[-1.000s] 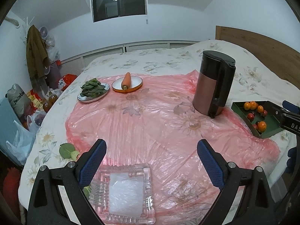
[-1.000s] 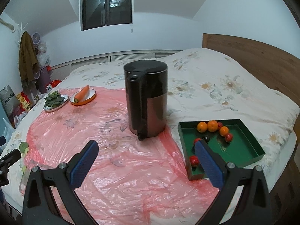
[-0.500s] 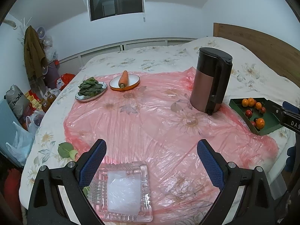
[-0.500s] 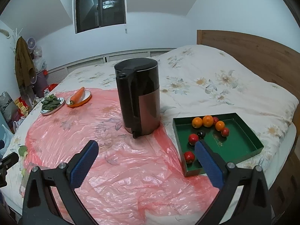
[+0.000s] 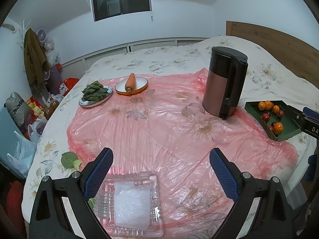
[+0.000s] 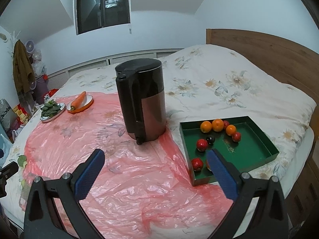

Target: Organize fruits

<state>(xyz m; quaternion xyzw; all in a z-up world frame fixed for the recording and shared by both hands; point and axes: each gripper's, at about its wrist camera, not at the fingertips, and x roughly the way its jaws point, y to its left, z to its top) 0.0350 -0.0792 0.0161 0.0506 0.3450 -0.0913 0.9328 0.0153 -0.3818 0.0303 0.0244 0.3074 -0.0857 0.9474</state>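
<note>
Orange and red fruits sit loose in the green tray [image 6: 257, 149] at the right edge of the bed, three oranges [image 6: 217, 124] bunched at its far side with a red one beside them, a small dark fruit [image 6: 210, 139] and more red fruits [image 6: 202, 144] scattered toward the near corner. I'd judge them light, round and smooth, so apt to roll on the tray's flat floor or squirt out from flat pads; each wants taking across its middle, with only a gentle squeeze, since the skins look soft enough to bruise. The tray itself looks thin-walled and rests on soft bedding, so it may tip if pressed.

The right gripper [image 6: 155, 160] hangs over the pink plastic sheet [image 6: 127, 179] just left of the tray, its blue-padded fingers spread wide with nothing between them. The left gripper [image 5: 160, 160] is likewise spread and empty, above a clear glass dish [image 5: 131, 205] at the near edge.

The right view looks straight into the tray and shows every fruit; the left view catches only part of it, far right, behind the other tool. Only the left view shows the glass dish clearly, and a green leafy scrap [image 5: 69, 159] beside the sheet. Both show the tall kettle [image 6: 142, 99], the carrot [image 5: 130, 82] on its plate and the dish of greens [image 5: 95, 93] farther off.
</note>
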